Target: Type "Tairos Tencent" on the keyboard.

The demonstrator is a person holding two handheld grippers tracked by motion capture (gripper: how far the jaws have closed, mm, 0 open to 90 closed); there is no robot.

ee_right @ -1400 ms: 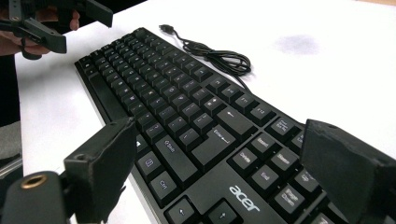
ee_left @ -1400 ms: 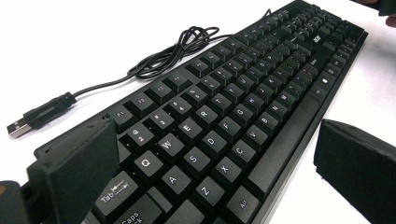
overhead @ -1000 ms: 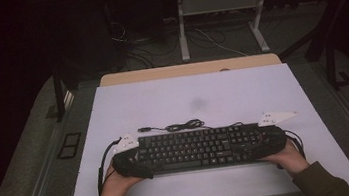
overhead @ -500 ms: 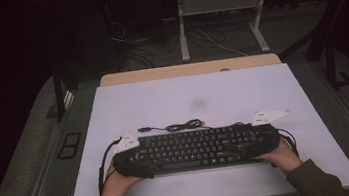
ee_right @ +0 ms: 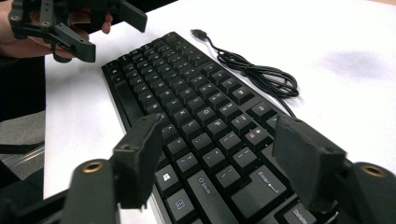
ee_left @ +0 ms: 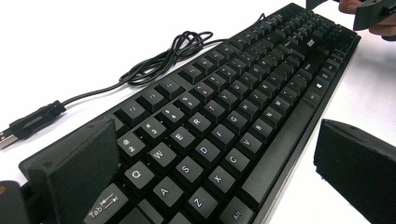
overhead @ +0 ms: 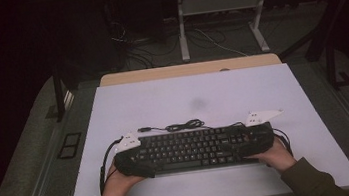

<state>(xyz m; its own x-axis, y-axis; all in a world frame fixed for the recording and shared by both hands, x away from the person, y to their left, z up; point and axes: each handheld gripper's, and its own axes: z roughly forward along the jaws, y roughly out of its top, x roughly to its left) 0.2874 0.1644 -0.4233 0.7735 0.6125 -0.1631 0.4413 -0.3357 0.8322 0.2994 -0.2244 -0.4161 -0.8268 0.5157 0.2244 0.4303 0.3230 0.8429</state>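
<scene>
Both claws spread, straddling keyboard (overhead: 196, 148) ends: left claw (ee_left: 224, 172), right claw (ee_right: 219, 163). High view hides gaps.

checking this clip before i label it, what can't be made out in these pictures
- Keyboard ends, high view: both lie under the left gripper and right gripper, so any jaw contact there is unclear.
- Key legends, high view: too small to read.
- Cable plug, left gripper view: cut off by the left edge.
- Keyboard's near corner, right gripper view: cut off by the bottom edge, behind the jaws.
</scene>
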